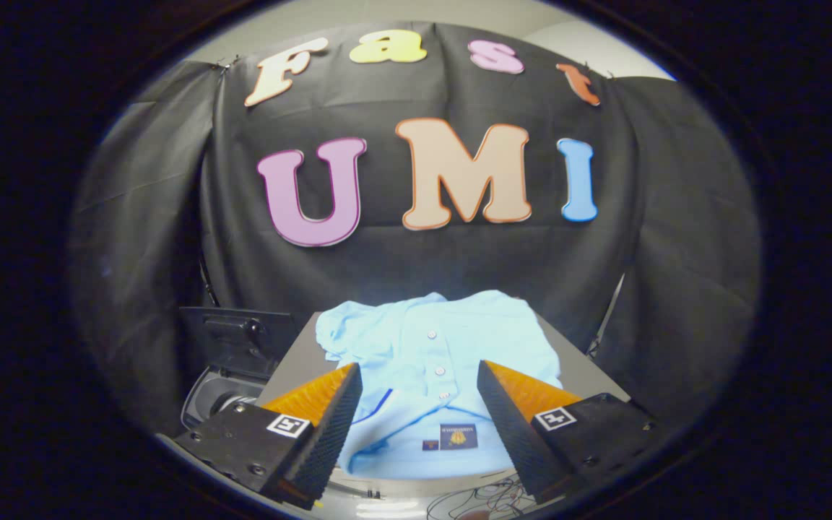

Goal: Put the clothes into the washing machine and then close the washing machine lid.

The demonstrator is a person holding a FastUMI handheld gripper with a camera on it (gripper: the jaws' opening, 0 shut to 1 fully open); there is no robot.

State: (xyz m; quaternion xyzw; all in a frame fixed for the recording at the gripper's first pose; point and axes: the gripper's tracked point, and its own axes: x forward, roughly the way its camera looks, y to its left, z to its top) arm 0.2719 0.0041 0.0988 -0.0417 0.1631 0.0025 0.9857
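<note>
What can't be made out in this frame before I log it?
- Washer, gripper view: the left finger and table cover most of it; its drum's contents are hidden.
- Shirt: near hem sits behind the open gripper, and its label is too small to read.
- Cables below the table: tangled, too fine to trace.
- Whether the gripper touches the shirt: unclear.

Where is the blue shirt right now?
The blue shirt lies flat on the grey table, between and just beyond the open gripper, right of the washing machine.
</note>
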